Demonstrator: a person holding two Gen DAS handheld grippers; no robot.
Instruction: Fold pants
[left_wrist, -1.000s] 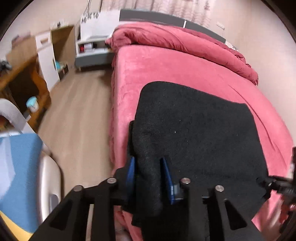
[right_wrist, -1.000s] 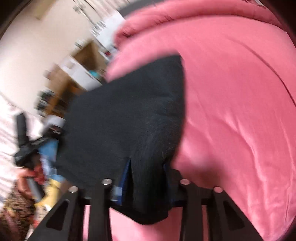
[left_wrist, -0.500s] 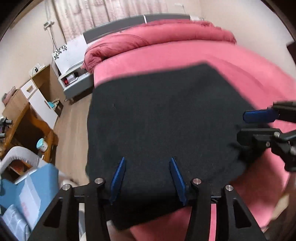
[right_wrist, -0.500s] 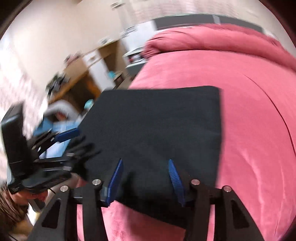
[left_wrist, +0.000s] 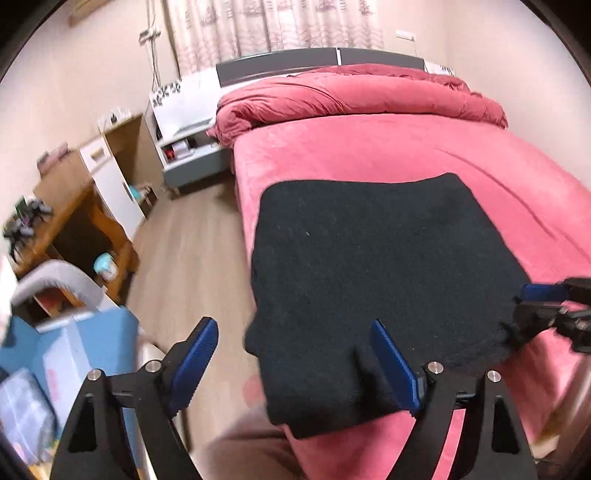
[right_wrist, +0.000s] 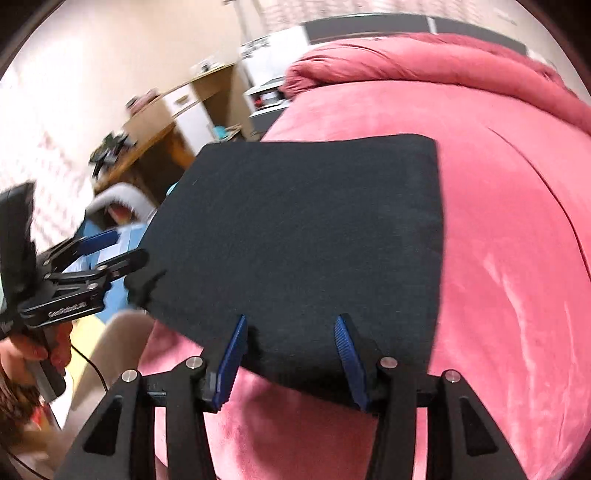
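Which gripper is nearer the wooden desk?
Left. The left gripper, jaws just opening with the pants' corner between them, is toward the wooden desk; the right gripper is at the pants' opposite corner.

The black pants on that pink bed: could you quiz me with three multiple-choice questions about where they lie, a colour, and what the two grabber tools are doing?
1. Where do the black pants lie?
A. On the floor
B. On the near end of the bed
C. On the wooden desk

2. What colour are the pads on the grippers' fingers?
A. Blue
B. Yellow
C. White

3. How does the left gripper stand?
A. Clamped on the pants
B. Open wide
C. Holding a pillow

Answers: 1 B, the folded cloth rests flat on the pink cover near the camera. 2 A, both wrist views show blue ribbed pads. 3 B, its jaws have just been opening and press on nothing, with the pants' corner lying between them.
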